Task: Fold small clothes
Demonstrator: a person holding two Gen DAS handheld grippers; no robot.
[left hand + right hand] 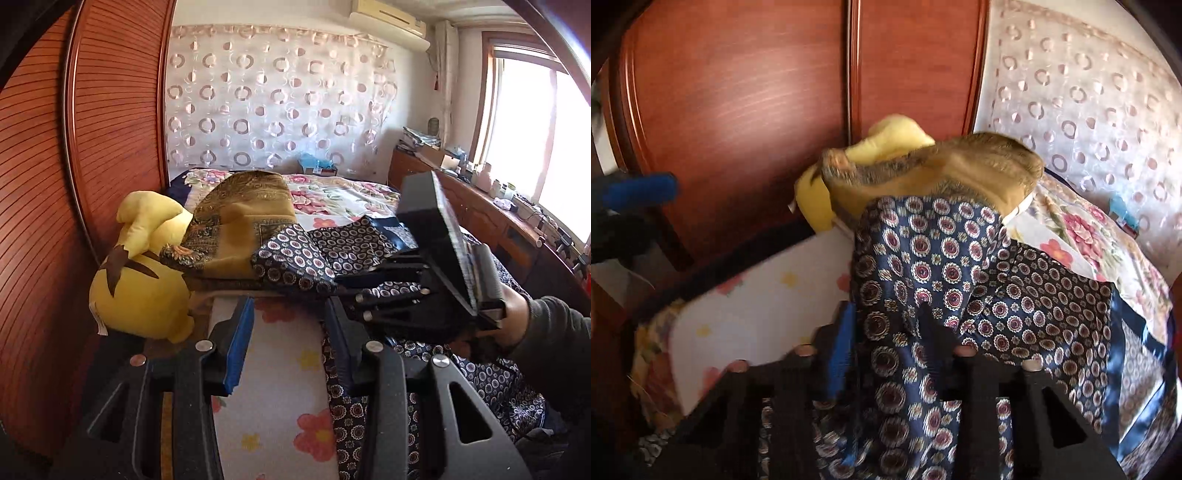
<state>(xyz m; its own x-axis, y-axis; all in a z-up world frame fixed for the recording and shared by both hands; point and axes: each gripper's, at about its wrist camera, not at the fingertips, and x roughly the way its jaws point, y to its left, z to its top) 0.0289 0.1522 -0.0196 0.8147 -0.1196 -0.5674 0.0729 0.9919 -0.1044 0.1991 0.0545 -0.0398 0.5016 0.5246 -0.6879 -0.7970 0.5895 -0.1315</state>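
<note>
A navy satin garment with round medallion print (295, 254) (923, 266) lies bunched on the floral bed sheet (280, 369). My right gripper (886, 314) is shut on a fold of it, and the cloth drapes over and between its fingers. In the left wrist view the right gripper (347, 290) comes in from the right, held by a hand in a dark sleeve (517, 317). My left gripper (290, 306) stands open over the bare sheet, with the garment's edge lying along its right finger (340, 343). Its blue pad (639, 192) shows at the far left of the right wrist view.
A yellow plush toy (140, 288) and a mustard patterned cloth (243, 221) sit just beyond the garment. The wooden wardrobe (74, 184) stands close on the left. A low sideboard (480, 214) with small items runs under the window on the right.
</note>
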